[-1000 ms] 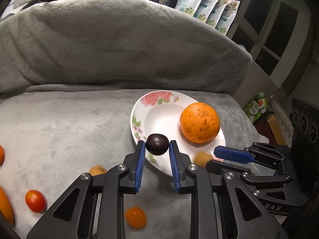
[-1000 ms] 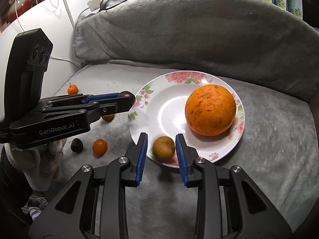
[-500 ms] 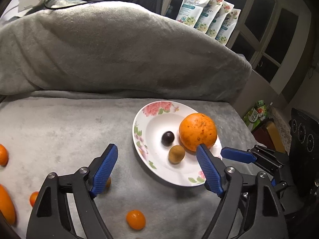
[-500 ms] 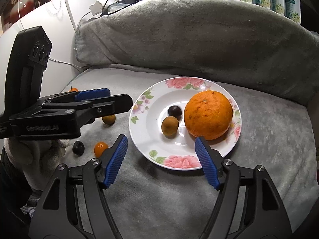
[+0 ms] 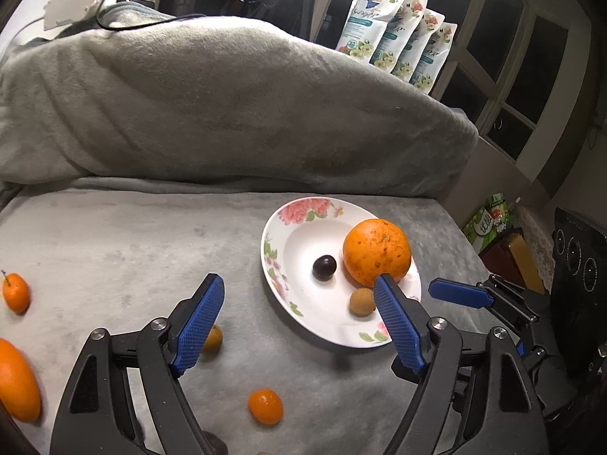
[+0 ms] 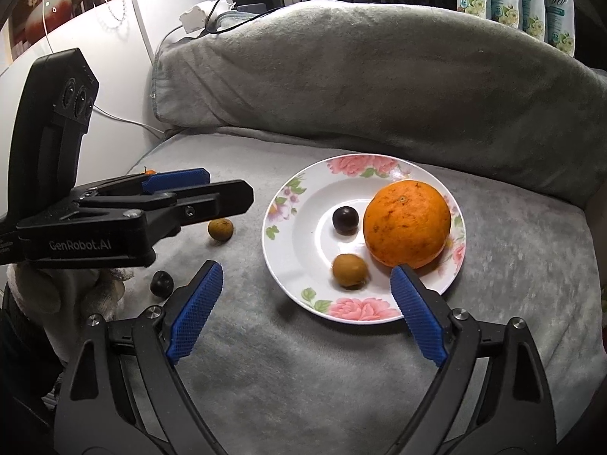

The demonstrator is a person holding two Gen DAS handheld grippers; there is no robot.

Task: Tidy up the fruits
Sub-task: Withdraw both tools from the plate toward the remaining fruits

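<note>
A white floral plate (image 5: 303,316) (image 6: 288,269) on the grey blanket holds a large orange (image 5: 376,252) (image 6: 406,223), a dark plum (image 5: 324,267) (image 6: 345,220) and a brown longan (image 5: 362,302) (image 6: 349,270). My left gripper (image 5: 299,322) is open and empty, above the plate's near-left rim. My right gripper (image 6: 303,311) is open and empty, in front of the plate. Loose fruit lies left of the plate: a brown longan (image 5: 212,337) (image 6: 220,229), a dark plum (image 6: 162,283), a small orange kumquat (image 5: 265,405), another kumquat (image 5: 16,292) and a larger orange fruit (image 5: 17,383).
A blanket-covered backrest (image 5: 212,106) rises behind the seat. Several refill pouches (image 5: 398,49) stand behind it. The seat's right edge drops to boxes on the floor (image 5: 504,239). A white power strip (image 6: 197,19) lies on the backrest top.
Both grippers opened, dropped the dark plum and the brown longan onto the plate, and pulled back from it.
</note>
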